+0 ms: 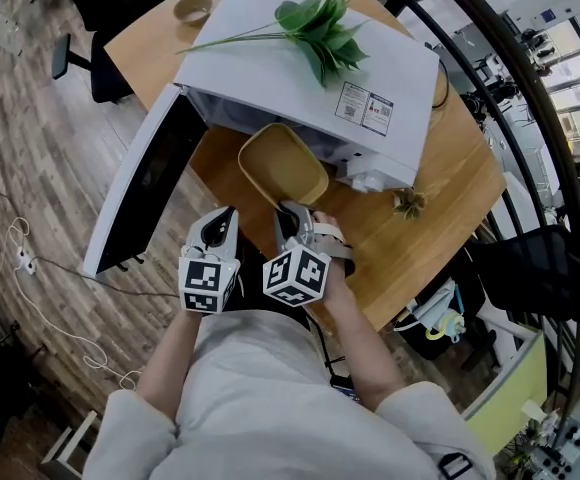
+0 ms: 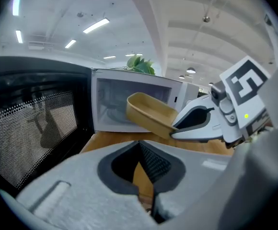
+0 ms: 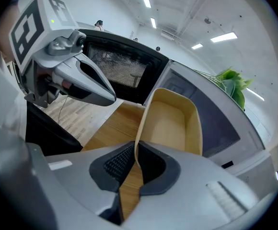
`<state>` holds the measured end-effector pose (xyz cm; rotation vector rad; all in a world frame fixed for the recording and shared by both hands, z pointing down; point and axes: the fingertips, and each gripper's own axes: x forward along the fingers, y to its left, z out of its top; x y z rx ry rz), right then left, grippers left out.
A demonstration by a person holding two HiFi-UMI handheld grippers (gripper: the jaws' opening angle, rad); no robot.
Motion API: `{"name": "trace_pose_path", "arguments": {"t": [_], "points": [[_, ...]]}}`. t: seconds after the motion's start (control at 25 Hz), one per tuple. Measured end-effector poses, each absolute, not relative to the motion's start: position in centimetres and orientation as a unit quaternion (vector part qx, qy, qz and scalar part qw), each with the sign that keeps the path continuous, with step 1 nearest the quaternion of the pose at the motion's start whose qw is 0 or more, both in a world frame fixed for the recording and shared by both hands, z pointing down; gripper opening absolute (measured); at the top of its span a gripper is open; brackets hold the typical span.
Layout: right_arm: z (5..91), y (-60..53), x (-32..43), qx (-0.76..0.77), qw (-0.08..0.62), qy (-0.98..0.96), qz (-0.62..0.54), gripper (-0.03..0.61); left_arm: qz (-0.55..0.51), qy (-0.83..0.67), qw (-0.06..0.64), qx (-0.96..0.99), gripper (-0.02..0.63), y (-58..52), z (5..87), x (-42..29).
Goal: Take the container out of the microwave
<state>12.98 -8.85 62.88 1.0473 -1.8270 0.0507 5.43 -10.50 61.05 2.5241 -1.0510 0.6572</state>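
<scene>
One shallow tan container [image 1: 282, 164], empty and round-cornered, pinched at its near rim by the right claw [image 1: 290, 210], tilted just outside the microwave's [image 1: 300, 78] open cavity, over the desk [image 1: 450, 203]. Left claw [image 1: 226, 216] closed on nothing, just beside the right. Door [image 1: 138, 193] swung wide leftward; bare desk between cavity and near edge.

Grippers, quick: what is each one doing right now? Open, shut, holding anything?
Left gripper: shut, nothing between its jaws.
Right gripper: shut on the near wall of the yellow container.
</scene>
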Motion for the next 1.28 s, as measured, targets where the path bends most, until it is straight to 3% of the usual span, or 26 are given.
{"name": "trace_pose_path", "arguments": {"t": [0.56, 1.28], "points": [[64.0, -6.5, 12.6, 0.457, 0.46, -0.756, 0.085, 0.032, 0.248, -0.347, 0.18, 0.886, 0.003, -9.4, 62.1, 4.7], [63.5, -3.6, 10.7, 0.573, 0.341, -0.71, 0.228, 0.032, 0.233, -0.241, 0.172, 0.926, 0.003, -8.6, 61.4, 4.5]]}}
